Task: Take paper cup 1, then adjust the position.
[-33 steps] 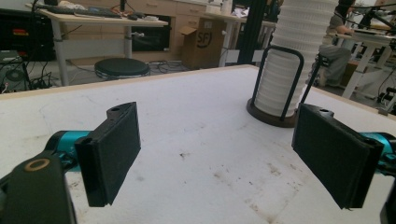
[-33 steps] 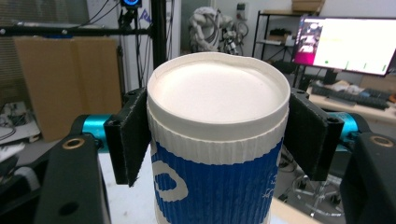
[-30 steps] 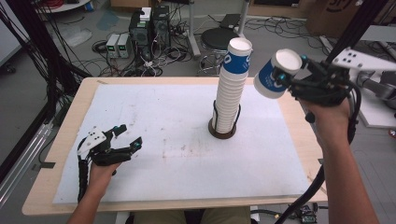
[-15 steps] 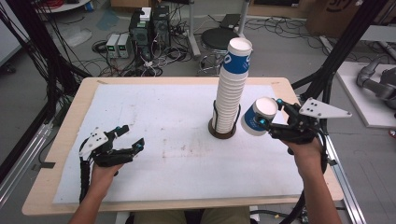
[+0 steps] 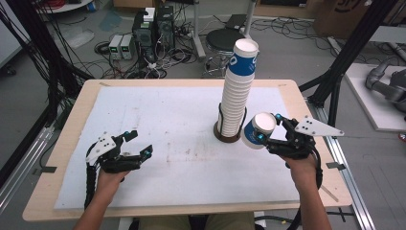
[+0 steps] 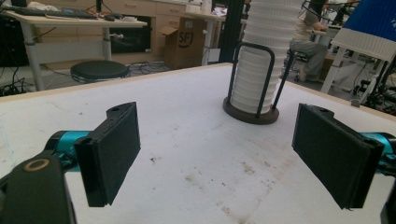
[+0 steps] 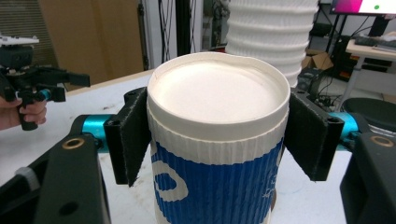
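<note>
Right gripper (image 5: 268, 136) has a single paper cup (image 5: 255, 130) clamped between its jaws, pads pressing the ribbed blue and white wall on both sides just under the rim. Cup is upside down, flat white base facing the camera in the right gripper view (image 7: 217, 140), and it hangs above the table (image 5: 62, 143), just beside the foot of the cup stack (image 5: 237, 91), lower right of it. Stack stands inverted in a dark wire holder (image 5: 229, 132) that keeps the tall column from tipping, so gripping near the closed end looks suited to moving one cup clear of it. Left gripper (image 5: 136, 143) rests low over the white mat (image 5: 163, 120) at the near left, well apart from the stack, jaws spread wide with nothing between them, probably parked out of the way
</note>
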